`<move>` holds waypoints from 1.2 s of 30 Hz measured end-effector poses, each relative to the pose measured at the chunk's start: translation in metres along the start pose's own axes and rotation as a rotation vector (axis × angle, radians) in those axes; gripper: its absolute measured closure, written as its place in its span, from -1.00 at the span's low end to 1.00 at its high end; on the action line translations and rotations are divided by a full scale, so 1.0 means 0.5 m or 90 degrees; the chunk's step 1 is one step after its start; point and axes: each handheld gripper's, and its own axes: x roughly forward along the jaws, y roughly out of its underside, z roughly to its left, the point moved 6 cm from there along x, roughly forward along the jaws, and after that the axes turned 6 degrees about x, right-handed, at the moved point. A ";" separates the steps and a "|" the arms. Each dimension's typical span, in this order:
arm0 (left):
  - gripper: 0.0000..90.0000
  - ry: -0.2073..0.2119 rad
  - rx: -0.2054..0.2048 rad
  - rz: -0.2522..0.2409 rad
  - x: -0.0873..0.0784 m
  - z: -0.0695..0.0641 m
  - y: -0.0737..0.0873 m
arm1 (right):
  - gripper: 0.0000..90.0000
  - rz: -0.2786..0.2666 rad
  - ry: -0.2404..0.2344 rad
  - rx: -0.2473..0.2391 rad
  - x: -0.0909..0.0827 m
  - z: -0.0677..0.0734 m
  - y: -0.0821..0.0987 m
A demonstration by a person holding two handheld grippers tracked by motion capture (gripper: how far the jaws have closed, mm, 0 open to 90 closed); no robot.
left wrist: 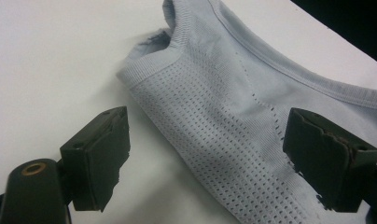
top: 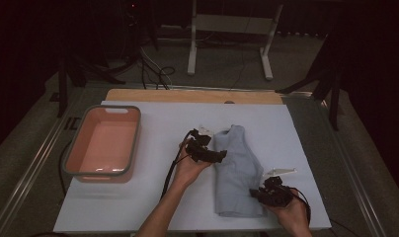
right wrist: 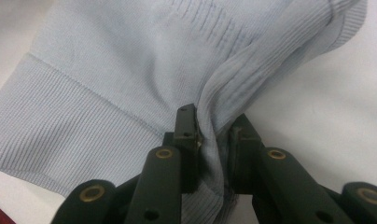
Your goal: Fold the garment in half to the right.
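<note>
A light blue knit garment (top: 235, 170) lies folded lengthwise on the white table cover (top: 153, 197). My left gripper (top: 213, 154) sits at the garment's left edge, and in the left gripper view its jaws stand wide apart over the perforated fabric (left wrist: 214, 116) without pressing on it. My right gripper (top: 262, 195) is at the garment's lower right edge. In the right gripper view a raised fold of the ribbed hem (right wrist: 210, 140) is pinched between its black jaws.
A pink tub with a grey rim (top: 69, 158) stands on the left part of the table. Behind the table are a white stand (top: 229, 24) and cables on the floor (top: 153, 74). The table's wooden far edge (top: 187, 95) shows past the cover.
</note>
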 end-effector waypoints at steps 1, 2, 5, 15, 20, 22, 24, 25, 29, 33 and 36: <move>-0.65 0.000 0.000 0.000 0.000 0.000 0.000 | 0.71 0.000 0.000 0.000 0.000 0.000 0.000; -0.65 -0.001 0.000 0.002 0.001 0.002 0.000 | 0.71 -0.001 0.001 0.000 0.000 0.000 0.000; -0.65 -0.003 0.001 0.004 0.002 0.005 0.000 | 0.71 -0.001 0.000 0.000 0.000 0.000 0.000; -0.76 0.009 -0.008 -0.005 0.001 0.012 -0.005 | 0.71 -0.006 -0.002 -0.001 0.000 -0.001 0.000; -0.78 0.009 -0.010 0.003 0.008 0.017 -0.007 | 0.70 -0.006 -0.002 0.001 0.000 0.000 0.000; -0.79 0.010 -0.011 0.003 0.011 0.018 -0.008 | 0.70 -0.006 -0.003 0.001 0.001 -0.001 0.000; -0.79 0.013 -0.011 0.007 0.014 0.019 -0.009 | 0.70 -0.006 -0.003 0.002 0.000 -0.001 0.001; -0.79 0.013 -0.011 0.007 0.014 0.019 -0.009 | 0.70 -0.006 -0.003 0.002 0.000 -0.001 0.001; -0.79 0.015 -0.017 0.012 0.023 0.024 -0.009 | 0.70 -0.006 -0.004 0.002 0.001 -0.001 0.001; -0.79 0.017 -0.025 0.010 0.027 0.029 -0.010 | 0.69 -0.006 -0.004 0.001 0.001 -0.001 0.001; -0.79 0.014 -0.030 0.008 0.032 0.033 -0.011 | 0.69 -0.006 -0.006 0.003 0.001 -0.001 0.001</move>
